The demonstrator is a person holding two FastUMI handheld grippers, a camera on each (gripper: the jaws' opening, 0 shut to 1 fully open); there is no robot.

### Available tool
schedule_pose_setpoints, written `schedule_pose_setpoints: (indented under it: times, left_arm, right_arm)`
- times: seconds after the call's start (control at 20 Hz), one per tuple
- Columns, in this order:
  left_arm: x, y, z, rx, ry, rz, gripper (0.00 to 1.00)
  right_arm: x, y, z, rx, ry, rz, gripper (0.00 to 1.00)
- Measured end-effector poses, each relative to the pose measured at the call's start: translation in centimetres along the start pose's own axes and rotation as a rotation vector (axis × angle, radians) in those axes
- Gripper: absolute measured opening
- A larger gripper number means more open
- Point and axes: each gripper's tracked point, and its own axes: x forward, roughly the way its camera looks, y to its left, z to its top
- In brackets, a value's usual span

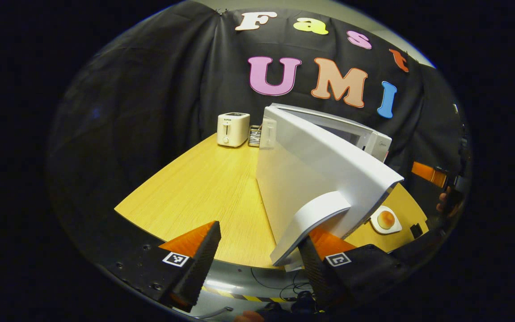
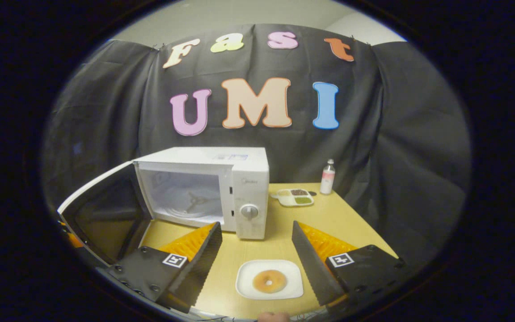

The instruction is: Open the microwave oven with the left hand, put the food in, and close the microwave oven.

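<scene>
Two tools: your left tool (image 1: pixel 257 264) is spread wide, its right finger tucked behind the door handle (image 1: pixel 315 214), nothing clamped; your right tool (image 2: pixel 255 259) is spread wide and holds nothing.
Food: the doughnut (image 2: pixel 269 281) lies on a white plate (image 2: pixel 246 279) on the desk (image 2: pixel 329 214), between your right tool's fingers.
Microwave (image 2: pixel 248 179): at 12 o'clock beyond the plate, door (image 2: pixel 101 210) swung open toward 9 o'clock, cavity bare.
Far right: snack tray (image 2: pixel 294 197) and bottle (image 2: pixel 327 177) at 1 o'clock.
Far left: toaster (image 1: pixel 233 129) beyond the door.
</scene>
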Motion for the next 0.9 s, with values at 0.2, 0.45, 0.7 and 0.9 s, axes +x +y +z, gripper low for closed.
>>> schedule_pose_setpoints:
  times: [0.2, 0.45, 0.7, 0.9]
  left_arm:
    - [-0.1, 0.0, 0.0, -0.002, 0.006, 0.025, 0.95]
    - [-0.9, -0.2, 0.1, 0.01, 0.012, 0.037, 0.95]
    - [-4.1, -1.1, 2.3, 0.045, -0.013, 0.03, 0.94]
    - [-6.9, -1.1, 5.3, 0.059, -0.08, 0.049, 0.94]
  right_arm:
    - [0.7, -1.7, -4.2, 0.006, 0.093, -0.032, 0.98]
    - [1.6, -2.4, -7.6, -0.037, 0.157, -0.046, 0.98]
    - [2.6, -2.1, -9.7, -0.057, 0.196, -0.035, 0.98]
    - [3.6, -2.2, -12.1, -0.068, 0.244, -0.037, 0.98]
